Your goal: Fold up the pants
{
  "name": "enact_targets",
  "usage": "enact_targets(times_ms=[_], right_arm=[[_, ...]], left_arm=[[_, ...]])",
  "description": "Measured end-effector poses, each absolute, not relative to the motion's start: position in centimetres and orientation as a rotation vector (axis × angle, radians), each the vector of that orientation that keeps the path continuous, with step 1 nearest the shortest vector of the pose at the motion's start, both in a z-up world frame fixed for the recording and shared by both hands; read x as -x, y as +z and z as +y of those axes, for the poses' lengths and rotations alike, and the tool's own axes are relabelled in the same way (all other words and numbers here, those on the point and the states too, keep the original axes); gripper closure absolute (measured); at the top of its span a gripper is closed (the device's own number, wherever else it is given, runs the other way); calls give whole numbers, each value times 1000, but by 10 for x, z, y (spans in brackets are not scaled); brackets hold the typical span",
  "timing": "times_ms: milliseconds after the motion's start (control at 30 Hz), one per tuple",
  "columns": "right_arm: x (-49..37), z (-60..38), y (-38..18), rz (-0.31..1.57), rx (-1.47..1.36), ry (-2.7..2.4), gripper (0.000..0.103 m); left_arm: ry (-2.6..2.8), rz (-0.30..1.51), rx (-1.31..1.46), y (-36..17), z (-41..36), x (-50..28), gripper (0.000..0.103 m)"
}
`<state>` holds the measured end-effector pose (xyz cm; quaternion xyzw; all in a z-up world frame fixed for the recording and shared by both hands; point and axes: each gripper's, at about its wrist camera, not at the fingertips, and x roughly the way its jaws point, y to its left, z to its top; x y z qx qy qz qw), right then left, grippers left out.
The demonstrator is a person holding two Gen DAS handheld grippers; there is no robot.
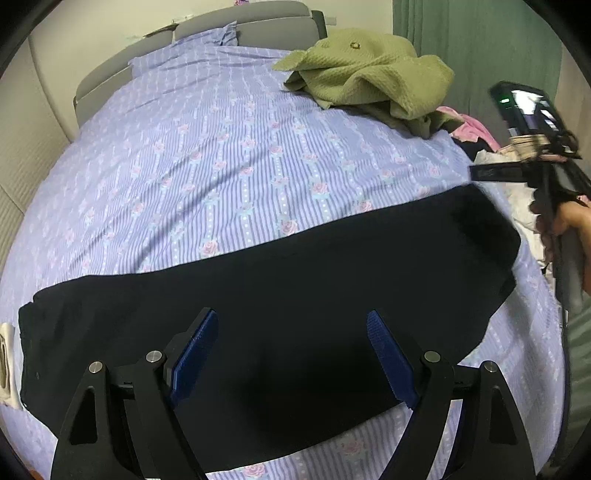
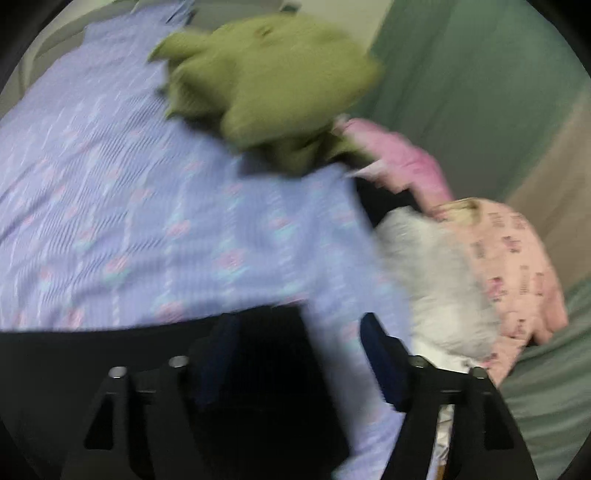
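Observation:
Black pants [image 1: 295, 288] lie flat in a long band across the near part of a bed with a lilac striped floral sheet [image 1: 207, 162]. My left gripper [image 1: 291, 332] is open, its blue pads [image 1: 195, 350] spread wide just above the pants' middle, holding nothing. My right gripper [image 2: 299, 332] is open over the pants' right end [image 2: 155, 354]; that view is motion-blurred. In the left wrist view the right gripper [image 1: 495, 172] hangs above the pants' right end, held by a hand [image 1: 569, 221].
An olive green garment [image 1: 369, 70] is heaped at the bed's far right. Pink [image 2: 517, 266] and white [image 2: 439, 280] clothes are piled at the right edge. A grey headboard [image 1: 255, 22] and a green curtain [image 1: 480, 33] stand behind.

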<state>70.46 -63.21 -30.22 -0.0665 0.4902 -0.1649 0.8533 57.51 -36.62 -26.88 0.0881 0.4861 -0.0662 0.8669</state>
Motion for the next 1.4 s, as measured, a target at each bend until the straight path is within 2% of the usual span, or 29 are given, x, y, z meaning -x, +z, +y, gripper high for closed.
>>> enact_targets(times_ms=[200,367,500,700,800,1000,1267,1400], right_arm=[[-651,-662,-262,966,-9,-259,31],[-594,-672,-281,995,-80,-219,33],[-577,-675,-316,1098,-124,-206,51],[-572,-664,-350,1163,-220,-139,55],[-588,-660,-359,1179,-209,-123,61],[-614,-652,-350,1086,-202,-74,61],[-614,-685,-366,1093,-368,-69,61],[-630,-682,-362,1071,-338,-32,60]], left_arm=[[-180,980,-150,-250,-375,-572,20],[-231,966,-189,-249,-394,-564,20],[-256,988,-213,-257,-407,-557,20],[-272,1010,-239,-265,-419,-547,20],[-267,1001,-243,-262,-421,-546,20],[-259,995,-237,-260,-422,-549,20],[-269,1013,-241,-267,-429,-548,20],[-290,1024,-247,-269,-434,-544,20]])
